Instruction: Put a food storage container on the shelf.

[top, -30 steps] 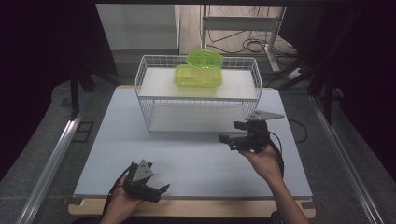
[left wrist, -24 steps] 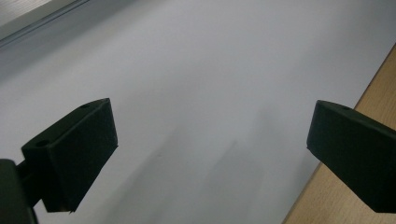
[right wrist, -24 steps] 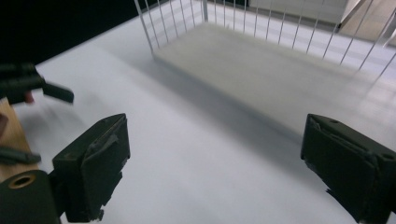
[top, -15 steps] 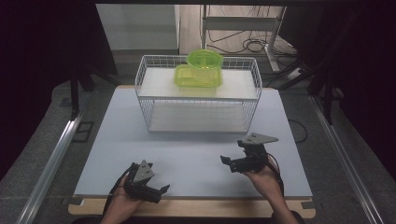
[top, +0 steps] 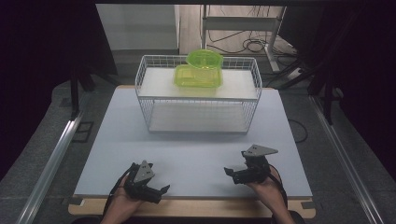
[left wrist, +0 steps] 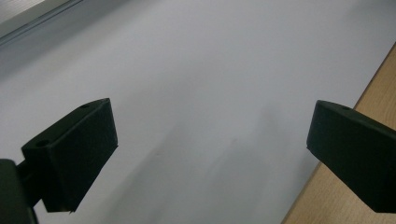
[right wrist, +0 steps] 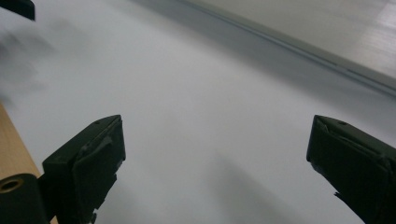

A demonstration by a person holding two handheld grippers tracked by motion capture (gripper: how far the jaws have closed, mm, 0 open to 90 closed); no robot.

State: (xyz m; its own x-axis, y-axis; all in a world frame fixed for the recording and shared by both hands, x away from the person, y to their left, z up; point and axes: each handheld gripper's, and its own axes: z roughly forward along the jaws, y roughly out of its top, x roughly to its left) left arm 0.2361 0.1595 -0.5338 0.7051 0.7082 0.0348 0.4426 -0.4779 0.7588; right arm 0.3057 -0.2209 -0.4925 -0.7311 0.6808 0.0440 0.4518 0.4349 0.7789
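Green containers [top: 199,71] sit on the top shelf of the wire basket [top: 148,100] at the worktop's far edge. Your left gripper [top: 156,191] and right gripper [top: 230,173] rest near the front edge. Left gripper view: jaws apart over bare mat [left wrist: 201,70]. Right gripper view: jaws just opened wide, nothing between.

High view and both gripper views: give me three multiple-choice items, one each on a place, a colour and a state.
1. Where are the green containers?
A. on the top shelf of the wire basket
B. on the table mat beside the basket
C. between the right gripper's jaws

2. What colour is the wire basket?
A. black
B. white
C. red

3. How do the left gripper and the right gripper stand?
A. both shut
B. each shut on a container
C. both open, nothing between the jaws

Answers: 1 A, they sit on the upper shelf inside the wires; 2 B, the wires are white; 3 C, both gripper views show jaws wide apart over the bare mat.
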